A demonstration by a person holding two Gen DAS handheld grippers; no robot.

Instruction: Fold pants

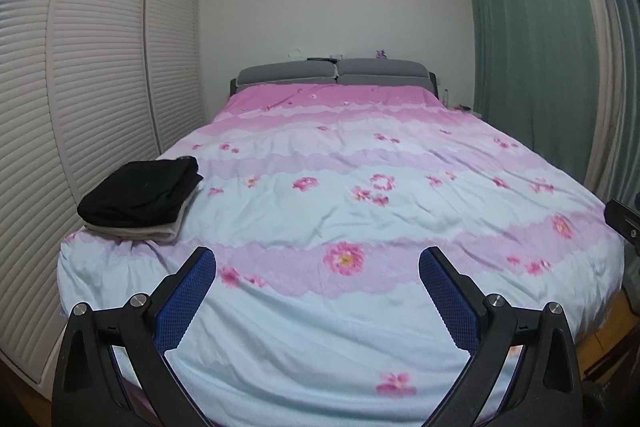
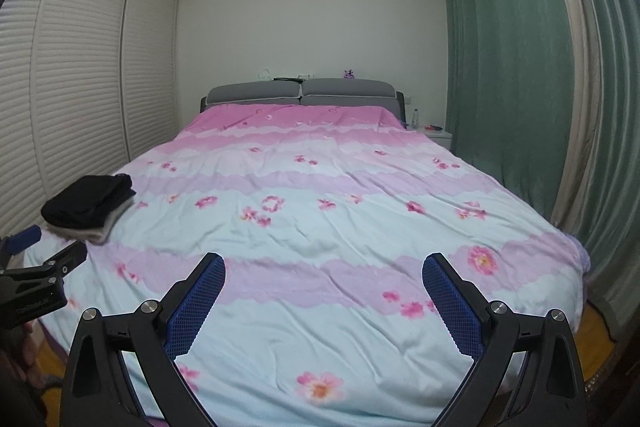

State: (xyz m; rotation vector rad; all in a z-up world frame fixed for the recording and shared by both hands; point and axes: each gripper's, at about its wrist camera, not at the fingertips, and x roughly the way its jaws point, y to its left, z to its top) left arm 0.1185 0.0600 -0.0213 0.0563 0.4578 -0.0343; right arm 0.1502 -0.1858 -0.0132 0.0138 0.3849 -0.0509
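Folded black pants point(image 1: 140, 193) lie stacked on a folded grey garment point(image 1: 160, 229) at the left edge of the bed; the same black pants point(image 2: 86, 203) show at the left in the right wrist view. My left gripper point(image 1: 318, 259) hovers open over the foot of the bed, well right of the stack, with nothing between its blue pads point(image 1: 188, 301). My right gripper point(image 2: 324, 265) is open too and holds nothing, above the bed's near middle. The left gripper point(image 2: 36, 247) appears at the left edge of the right wrist view.
The bed point(image 1: 360, 219) carries a pink and pale blue floral cover, with a grey headboard point(image 1: 332, 71) at the far end. Louvred wardrobe doors point(image 1: 92, 67) run along the left; green curtains point(image 1: 532, 39) hang on the right. A small nightstand point(image 2: 436, 135) stands by the headboard.
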